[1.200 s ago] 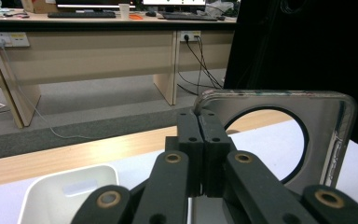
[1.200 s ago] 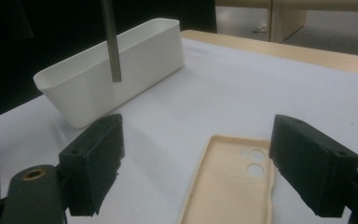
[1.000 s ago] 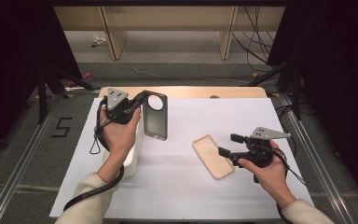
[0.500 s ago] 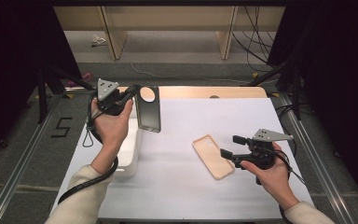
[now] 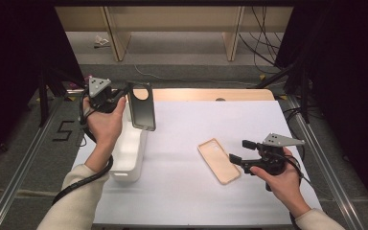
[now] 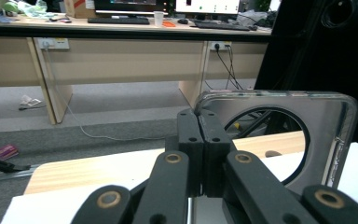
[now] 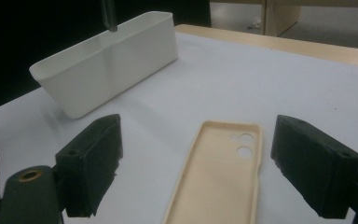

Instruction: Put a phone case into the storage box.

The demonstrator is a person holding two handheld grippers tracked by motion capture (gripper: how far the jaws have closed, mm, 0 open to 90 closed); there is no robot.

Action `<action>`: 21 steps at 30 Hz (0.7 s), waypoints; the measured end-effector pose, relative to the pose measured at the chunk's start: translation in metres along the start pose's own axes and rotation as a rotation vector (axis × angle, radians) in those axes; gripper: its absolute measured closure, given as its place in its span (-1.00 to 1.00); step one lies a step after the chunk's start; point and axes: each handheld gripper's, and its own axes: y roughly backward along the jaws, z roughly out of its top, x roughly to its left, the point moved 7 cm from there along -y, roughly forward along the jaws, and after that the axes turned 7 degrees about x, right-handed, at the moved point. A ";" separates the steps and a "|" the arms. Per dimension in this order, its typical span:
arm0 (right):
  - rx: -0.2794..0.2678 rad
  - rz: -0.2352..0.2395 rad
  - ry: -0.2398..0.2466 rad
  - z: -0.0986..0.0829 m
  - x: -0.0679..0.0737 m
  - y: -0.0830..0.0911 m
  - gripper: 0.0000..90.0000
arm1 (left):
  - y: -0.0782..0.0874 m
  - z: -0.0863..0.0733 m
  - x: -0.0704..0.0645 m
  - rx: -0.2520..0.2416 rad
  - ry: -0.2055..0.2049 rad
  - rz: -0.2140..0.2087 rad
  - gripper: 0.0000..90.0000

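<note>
Left gripper (image 5: pixel 120 98), upper left of the high view: jaws pressed together on the edge of a dark case (image 5: pixel 141 105), held in the air above the white bin (image 5: pixel 124 155). In the left gripper view the case (image 6: pixel 326 140) sits right of centre, with a glossy, translucent smoky shell, rounded corners and a large round camera cut-out. It looks thin and light, probably a flexible plastic; the smooth rim could slip, so a pinch on the flat side wall near a corner, as here, seems the safest hold.

Right gripper (image 5: pixel 239 153), lower right of the high view: jaws wide apart, holding nothing. It points at a tan case (image 5: pixel 219 160) lying open side up on the white sheet (image 5: pixel 182 201) at centre right. In the right gripper view the tan case (image 7: pixel 219 168) lies between the two pads (image 7: pixel 95 158), not touched. It has a matte finish, a raised lip and two small round holes near its far end. Likely soft and light; I'd take it by one long side wall, as the flat back gives nothing to pinch.

Bin (image 7: pixel 107 70): rectangular, plain white plastic, thin walls, upper left of the right gripper view.
</note>
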 end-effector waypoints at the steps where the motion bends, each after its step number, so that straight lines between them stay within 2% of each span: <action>1: -0.002 -0.001 0.001 0.000 0.000 0.000 -0.62 | 0.000 0.001 0.002 0.000 0.000 0.004 0.96; 12: 0.000 -0.011 0.003 -0.002 -0.003 0.003 -0.62 | -0.005 0.005 0.019 0.004 -0.006 0.030 0.96; 21: 0.002 -0.017 0.002 -0.004 -0.004 0.005 -0.63 | -0.011 0.002 0.026 0.013 -0.014 0.047 0.96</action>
